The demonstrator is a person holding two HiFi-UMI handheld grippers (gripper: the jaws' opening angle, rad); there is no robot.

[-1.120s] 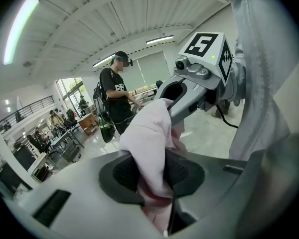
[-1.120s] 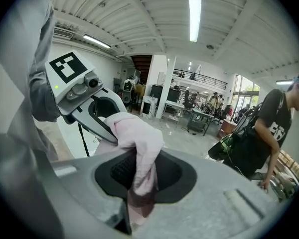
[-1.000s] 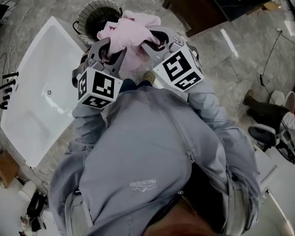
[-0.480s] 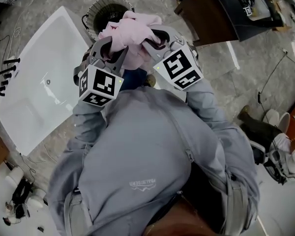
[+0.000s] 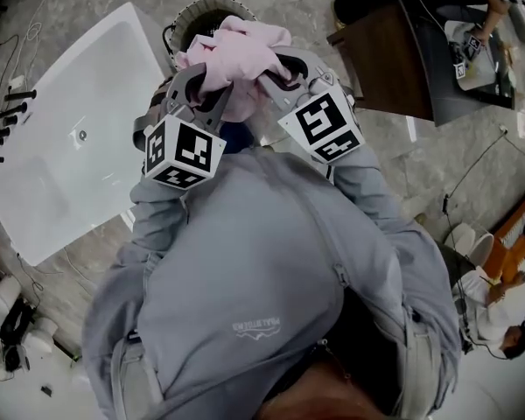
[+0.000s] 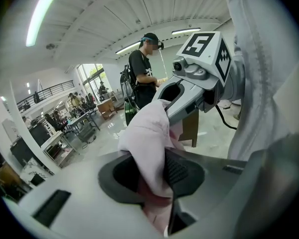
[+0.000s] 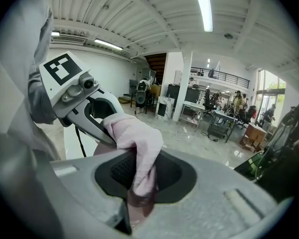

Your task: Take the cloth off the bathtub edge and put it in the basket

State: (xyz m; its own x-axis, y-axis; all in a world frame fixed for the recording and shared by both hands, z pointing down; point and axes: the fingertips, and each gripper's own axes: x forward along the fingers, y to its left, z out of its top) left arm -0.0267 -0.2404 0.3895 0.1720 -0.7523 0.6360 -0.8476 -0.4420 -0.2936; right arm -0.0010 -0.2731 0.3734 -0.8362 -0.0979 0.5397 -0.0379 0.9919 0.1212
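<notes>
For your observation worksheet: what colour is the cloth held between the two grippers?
Pale pink, plain; the cloth shows best in the head view.

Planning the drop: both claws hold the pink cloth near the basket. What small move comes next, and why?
Probably ease the crumpled pink cloth forward until it is centred over the round wire basket. The left claw and right claw both clamp it, and it overlaps only the basket's near rim.
</notes>
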